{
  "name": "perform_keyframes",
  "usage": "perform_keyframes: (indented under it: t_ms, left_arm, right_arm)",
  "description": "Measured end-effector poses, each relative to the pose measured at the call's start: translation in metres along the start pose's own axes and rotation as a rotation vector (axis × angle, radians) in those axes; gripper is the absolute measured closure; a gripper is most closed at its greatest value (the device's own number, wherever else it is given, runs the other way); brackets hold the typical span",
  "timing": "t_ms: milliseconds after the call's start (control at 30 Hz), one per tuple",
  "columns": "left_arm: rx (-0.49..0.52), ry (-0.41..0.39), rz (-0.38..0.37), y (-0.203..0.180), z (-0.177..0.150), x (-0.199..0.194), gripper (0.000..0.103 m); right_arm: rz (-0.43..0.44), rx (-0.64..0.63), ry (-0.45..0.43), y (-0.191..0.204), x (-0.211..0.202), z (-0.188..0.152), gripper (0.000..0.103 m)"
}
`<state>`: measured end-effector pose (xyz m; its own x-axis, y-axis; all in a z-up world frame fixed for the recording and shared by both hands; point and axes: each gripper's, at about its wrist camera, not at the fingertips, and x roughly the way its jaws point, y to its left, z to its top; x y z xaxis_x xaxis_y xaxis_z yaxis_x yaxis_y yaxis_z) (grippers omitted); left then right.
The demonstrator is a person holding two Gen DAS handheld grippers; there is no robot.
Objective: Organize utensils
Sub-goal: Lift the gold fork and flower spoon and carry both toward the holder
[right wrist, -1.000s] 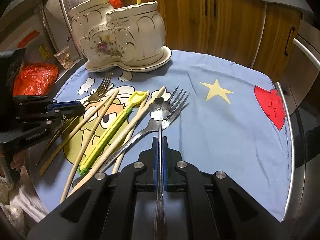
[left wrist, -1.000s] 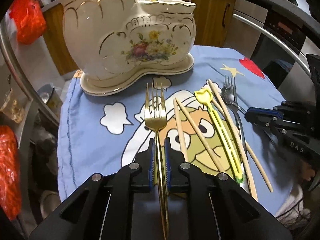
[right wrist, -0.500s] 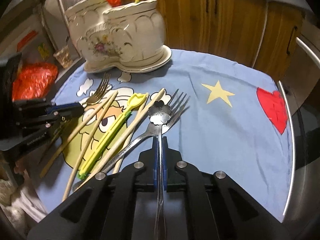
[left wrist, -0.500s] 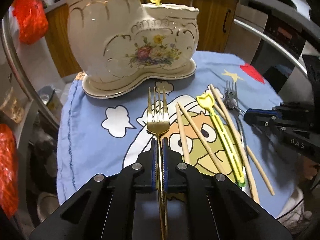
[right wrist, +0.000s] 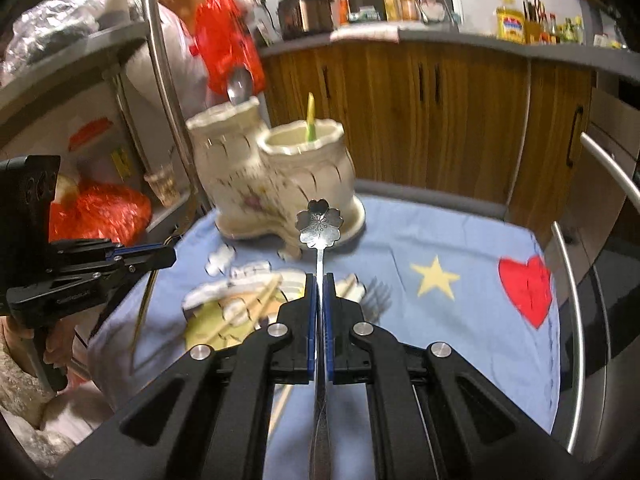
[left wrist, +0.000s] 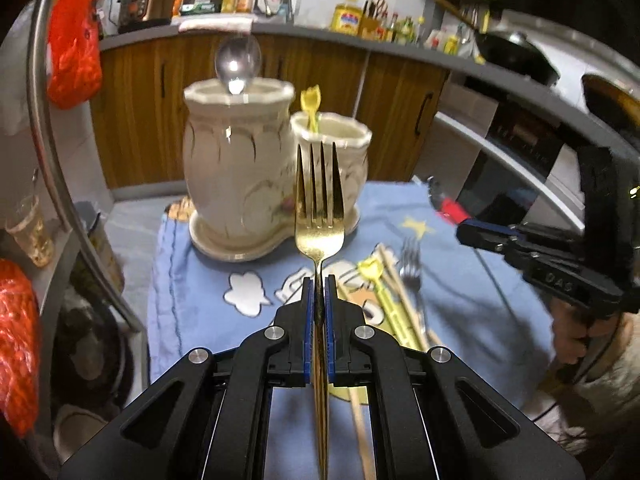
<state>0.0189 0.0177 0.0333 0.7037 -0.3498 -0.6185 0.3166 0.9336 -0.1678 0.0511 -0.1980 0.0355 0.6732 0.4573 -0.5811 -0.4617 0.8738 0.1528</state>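
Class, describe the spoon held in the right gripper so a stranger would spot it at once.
Find the cream ceramic holder on the blue cloth. In front of it, the right gripper holds a silver spoon; its flat flower-shaped bowl sets it apart.

The right tool point(left wrist: 560, 276), seen from the left wrist, bears raised letters reading "DAS".

A gold fork point(left wrist: 319, 216) and flower-bowled silver spoon point(right wrist: 319, 224) are raised, heads toward the two-compartment ceramic holder point(left wrist: 256, 184).
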Motion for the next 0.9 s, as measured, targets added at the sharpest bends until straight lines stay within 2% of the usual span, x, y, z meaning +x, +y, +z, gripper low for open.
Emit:
perform_keyframes:
  t_ms: [100,300,500,667,800,900]
  left_arm:
    - [0.003,-0.045,-0.012,0.001,0.007,-0.014,0.097]
    - [0.009,-0.112,0.016,0.006,0.026,-0.036,0.097]
    - [0.024,-0.220,0.035,0.009,0.077,-0.068,0.097]
    - [0.048,-0.280,0.063,0.008,0.126,-0.085,0.097]
    - [0.034,-0.325,0.063,0.011,0.156,-0.094,0.097]
    - [0.033,-0.354,0.102,0.011,0.172,-0.088,0.097]
  right_arm:
    - [0.009,0.003,-0.051,0.004,-0.005,0.010,0.100]
    - [0.024,-0.004,-0.166,0.011,-0.012,0.033,0.100]
    - [0.021,-0.006,-0.292,0.013,-0.009,0.071,0.100]
    - [0.011,-0.006,-0.400,0.012,0.008,0.115,0.100]
    - [0.045,0.037,-0.452,0.007,0.017,0.138,0.100]
    - [0.036,0.053,-0.482,0.005,0.027,0.150,0.100]
